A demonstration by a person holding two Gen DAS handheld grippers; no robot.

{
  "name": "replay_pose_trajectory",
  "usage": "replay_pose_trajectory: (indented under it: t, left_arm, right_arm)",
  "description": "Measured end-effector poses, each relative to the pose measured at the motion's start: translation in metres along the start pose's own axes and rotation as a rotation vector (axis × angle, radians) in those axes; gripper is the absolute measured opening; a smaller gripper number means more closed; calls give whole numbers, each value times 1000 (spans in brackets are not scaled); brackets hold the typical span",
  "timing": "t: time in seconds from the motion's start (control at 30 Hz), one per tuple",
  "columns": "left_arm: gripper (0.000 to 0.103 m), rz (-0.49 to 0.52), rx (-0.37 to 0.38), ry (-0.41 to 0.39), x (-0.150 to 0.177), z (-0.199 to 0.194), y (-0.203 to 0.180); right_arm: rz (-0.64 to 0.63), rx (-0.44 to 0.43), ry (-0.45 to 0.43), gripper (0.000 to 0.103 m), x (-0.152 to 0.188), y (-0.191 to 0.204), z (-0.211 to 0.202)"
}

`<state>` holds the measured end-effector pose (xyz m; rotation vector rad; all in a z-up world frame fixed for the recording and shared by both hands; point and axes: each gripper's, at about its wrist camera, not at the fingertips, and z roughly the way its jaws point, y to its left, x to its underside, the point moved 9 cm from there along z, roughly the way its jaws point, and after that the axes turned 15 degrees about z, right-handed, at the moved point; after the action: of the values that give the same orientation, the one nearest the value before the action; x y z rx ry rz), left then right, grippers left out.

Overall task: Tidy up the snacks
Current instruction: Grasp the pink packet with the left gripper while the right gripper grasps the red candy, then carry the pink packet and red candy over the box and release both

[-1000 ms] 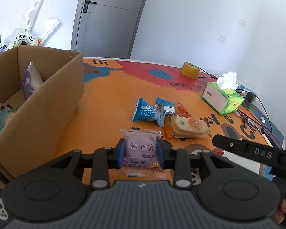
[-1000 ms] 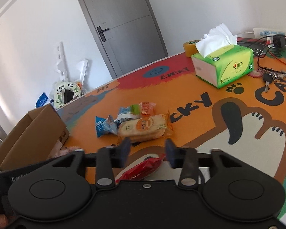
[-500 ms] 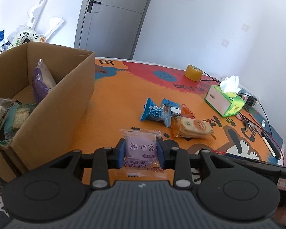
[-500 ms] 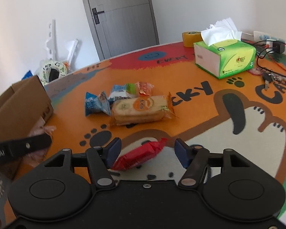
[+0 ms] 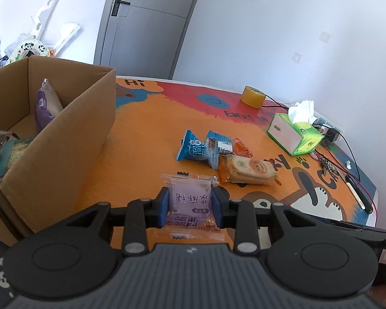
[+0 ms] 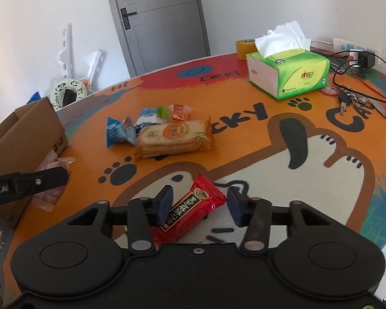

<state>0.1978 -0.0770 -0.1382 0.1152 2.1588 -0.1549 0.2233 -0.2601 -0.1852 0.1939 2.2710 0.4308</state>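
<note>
My left gripper (image 5: 191, 203) is shut on a purple snack packet (image 5: 190, 200) and holds it above the table, right of the cardboard box (image 5: 64, 139). The box holds several snacks, among them a purple bag (image 5: 45, 105). My right gripper (image 6: 199, 203) is open, its fingers on either side of a red snack packet (image 6: 190, 212) lying on the table. A biscuit pack (image 6: 172, 139), two blue packets (image 6: 119, 131) and a small orange packet (image 6: 180, 110) lie in a cluster mid-table; the cluster also shows in the left wrist view (image 5: 218, 154).
A green tissue box (image 6: 288, 74), a tape roll (image 6: 244, 47), keys (image 6: 350, 100) and cables with a power strip (image 6: 357, 54) sit at the table's far right. The left gripper's finger (image 6: 31, 182) shows at the left, by the box (image 6: 25, 139).
My left gripper has risen and drawn back with the purple packet, so more of the box interior shows. My right gripper has opened wider and come down around the red packet.
</note>
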Motion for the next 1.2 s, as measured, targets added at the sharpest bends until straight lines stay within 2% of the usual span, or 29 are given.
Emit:
replay_pose_trajectory:
  t: [0.13,0.53,0.6,0.67,0.8,1.2]
  left_arm:
    - [33,2,-7,-3,-1,-4,1]
    - [33,12,-1,-22,-5,-13,-7]
    - [33,11,-1,-22,-4,-13,-6]
    - [33,11,-3,-23,-5,-14,-6]
    - [33,14,-9,-33,-7,-17,-4]
    - [33,14,-41,-96,-28,-41,16]
  right_arm:
    - [-29,0,-3,57,4,8,1]
    - [-25,33,-11,55,6,-11,-12]
    - [-33,37,-17,47,7,-13,-14]
    - [-41,27,-14,22,8,-13,-15]
    - [-17,-32,2,22,8,-8,-16]
    - [-13,-153,-29,21,-6,32,-25]
